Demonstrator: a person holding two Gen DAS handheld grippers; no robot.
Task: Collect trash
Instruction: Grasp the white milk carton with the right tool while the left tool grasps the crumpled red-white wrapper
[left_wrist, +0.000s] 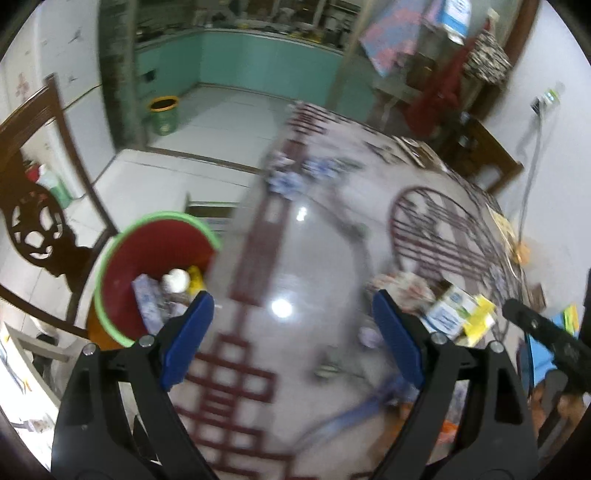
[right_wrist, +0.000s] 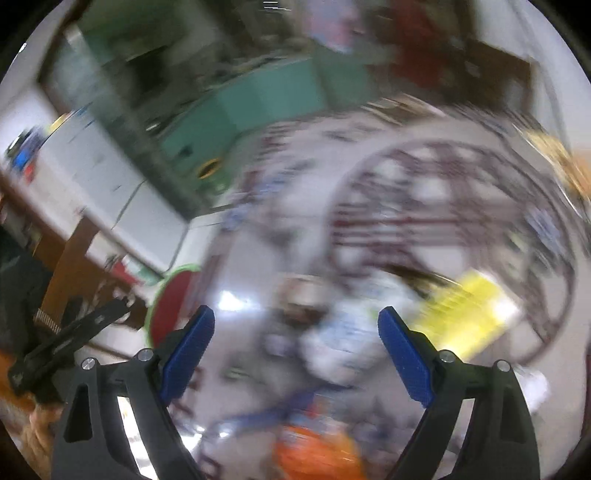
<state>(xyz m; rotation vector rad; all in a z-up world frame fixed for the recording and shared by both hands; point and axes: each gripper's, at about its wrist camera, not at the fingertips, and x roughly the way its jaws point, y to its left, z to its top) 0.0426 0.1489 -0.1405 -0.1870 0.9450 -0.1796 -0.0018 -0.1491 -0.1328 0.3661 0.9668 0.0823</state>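
Trash lies scattered on the bench (left_wrist: 317, 258), a glossy top with a dark red lattice pattern. The left gripper (left_wrist: 291, 321) hangs over it with its blue-padded jaws wide apart and nothing between them. Just beyond its right jaw sit a crumpled wrapper (left_wrist: 402, 291), a white and blue carton (left_wrist: 448, 310) and a yellow packet (left_wrist: 480, 317), close together. Off the bench's left edge stands the bin (left_wrist: 155, 258), red inside with a green rim, already holding some litter. A carved wooden chair (left_wrist: 40, 229) stands left of the bin. The right gripper (right_wrist: 295, 339) also has its jaws spread and empty above the bench; its view is badly blurred, though the yellow packet (right_wrist: 465, 314) shows beyond its right jaw.
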